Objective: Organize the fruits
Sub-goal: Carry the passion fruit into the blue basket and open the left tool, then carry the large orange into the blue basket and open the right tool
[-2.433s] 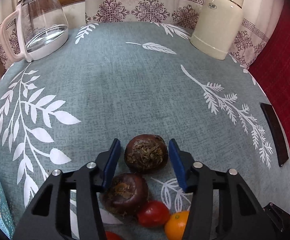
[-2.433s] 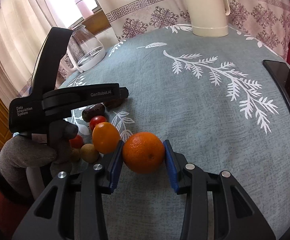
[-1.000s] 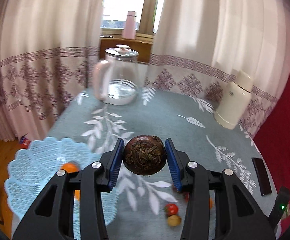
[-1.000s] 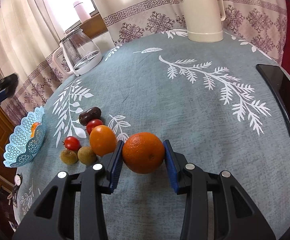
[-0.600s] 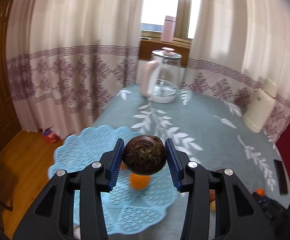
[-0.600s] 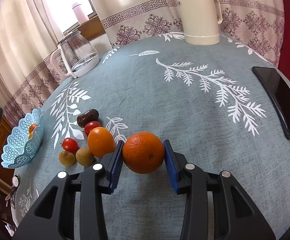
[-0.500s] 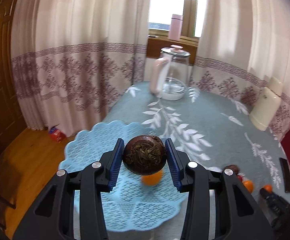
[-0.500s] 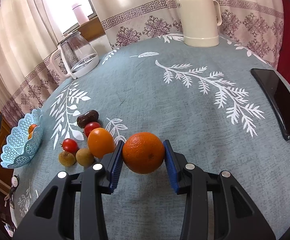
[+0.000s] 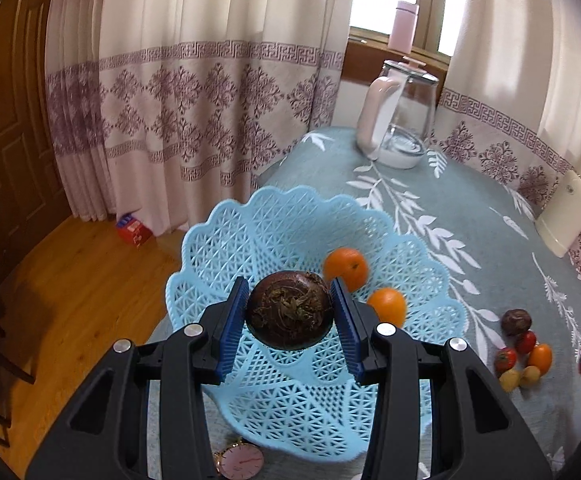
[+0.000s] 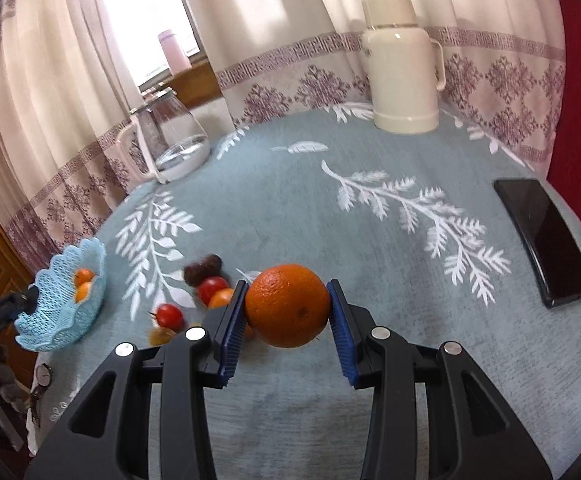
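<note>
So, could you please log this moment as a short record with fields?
left gripper: shut on dark brown fruit, held above blue basket
right gripper: shut on large orange, over the table
in basket: two small oranges
loose fruit on table: dark fruit, red tomatoes, small orange and yellowish pieces
other items: glass kettle, cream flask, phone
</note>
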